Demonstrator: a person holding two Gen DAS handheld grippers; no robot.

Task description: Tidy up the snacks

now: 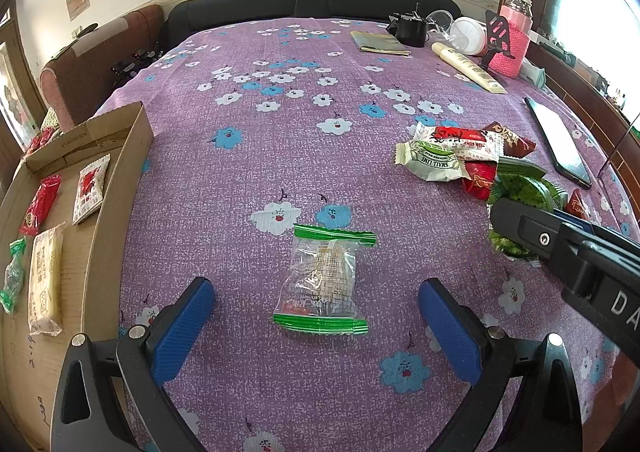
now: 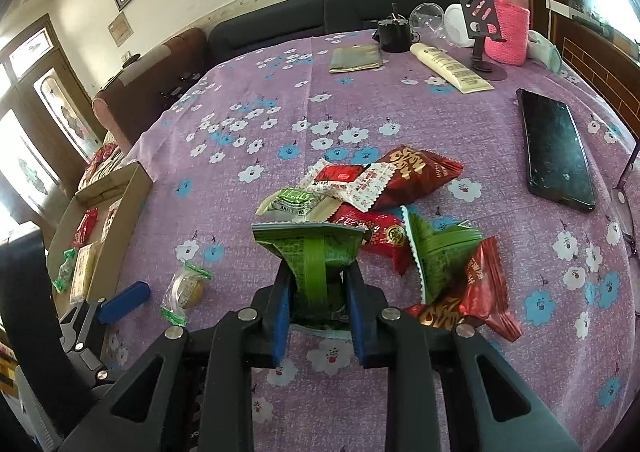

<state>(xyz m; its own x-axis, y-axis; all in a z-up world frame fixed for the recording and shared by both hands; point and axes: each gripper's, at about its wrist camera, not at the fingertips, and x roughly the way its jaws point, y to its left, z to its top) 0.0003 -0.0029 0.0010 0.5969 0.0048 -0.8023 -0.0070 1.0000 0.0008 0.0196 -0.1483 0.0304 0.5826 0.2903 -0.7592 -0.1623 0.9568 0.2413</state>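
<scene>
A clear snack packet with green ends (image 1: 325, 281) lies on the purple flowered cloth between the wide-open blue fingers of my left gripper (image 1: 316, 304); it also shows in the right wrist view (image 2: 185, 288). My right gripper (image 2: 320, 292) is shut on a green snack packet (image 2: 312, 252), held beside a pile of red, green and white snack packets (image 2: 384, 204). The pile shows in the left wrist view (image 1: 460, 156). A cardboard box (image 1: 116, 188) at the left holds several snacks.
A black phone (image 2: 556, 148) lies at the right. A cream tube (image 2: 448, 66), a pink-sleeved bottle (image 2: 508, 24), a phone stand (image 2: 480, 16), a black container (image 2: 394, 34) and a folded cloth (image 2: 356, 58) stand at the back. Glasses (image 2: 624, 208) lie at the right edge.
</scene>
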